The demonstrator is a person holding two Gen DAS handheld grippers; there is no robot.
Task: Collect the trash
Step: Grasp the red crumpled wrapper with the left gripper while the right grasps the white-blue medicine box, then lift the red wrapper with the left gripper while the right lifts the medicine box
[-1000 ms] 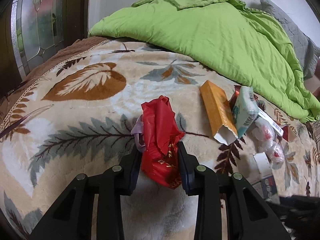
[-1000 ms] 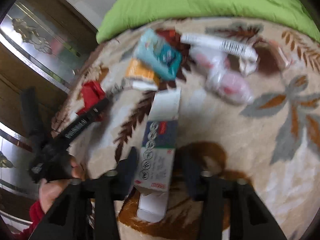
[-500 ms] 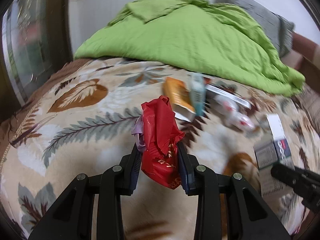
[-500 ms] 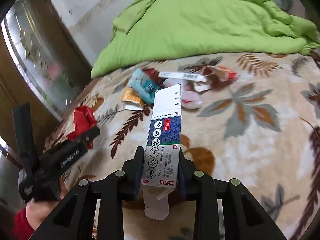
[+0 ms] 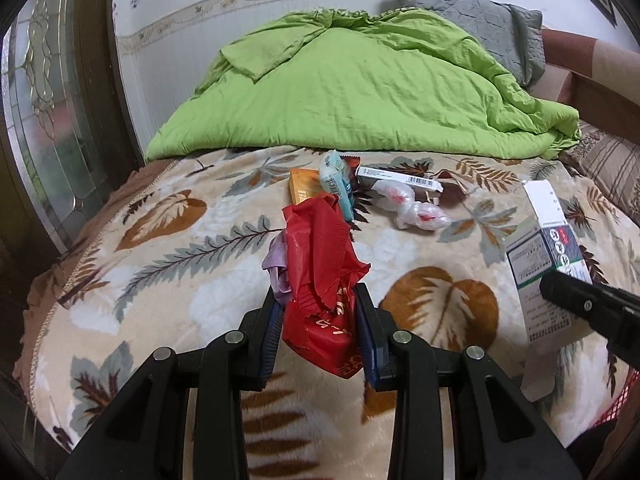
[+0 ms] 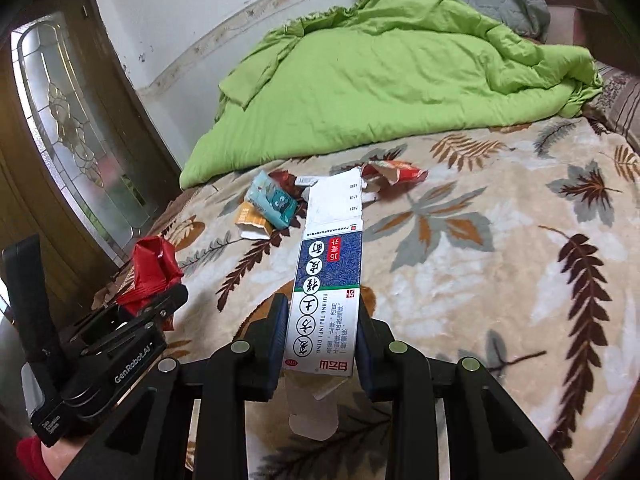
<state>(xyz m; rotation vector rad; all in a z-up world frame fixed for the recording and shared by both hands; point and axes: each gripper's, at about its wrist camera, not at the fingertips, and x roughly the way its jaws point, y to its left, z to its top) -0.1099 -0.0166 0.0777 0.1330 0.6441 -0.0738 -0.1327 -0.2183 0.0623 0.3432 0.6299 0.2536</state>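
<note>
My left gripper [image 5: 318, 300] is shut on a crumpled red wrapper [image 5: 320, 264] with a bit of lilac plastic beside it, held above the leaf-pattern blanket [image 5: 168, 264]. My right gripper [image 6: 324, 316] is shut on a long white and blue medicine box [image 6: 328, 280], also lifted; the box shows at the right of the left wrist view [image 5: 548, 256]. On the blanket lie an orange box [image 5: 304, 190], a teal packet [image 5: 338, 184], a white barcode box [image 5: 400, 178], a clear plastic wad [image 5: 412, 208] and a torn red wrapper [image 6: 396, 172].
A green quilt [image 5: 360, 92] is heaped at the back of the bed, with a grey pillow [image 5: 476, 16] behind it. A wooden glass-panelled door [image 6: 76, 132] stands at the left. The left gripper's body [image 6: 104, 348] is at the lower left of the right wrist view.
Both grippers have lifted and pulled back from the blanket with their items. The right gripper closed on the medicine box and raised it; the trash pile now lies farther away.
</note>
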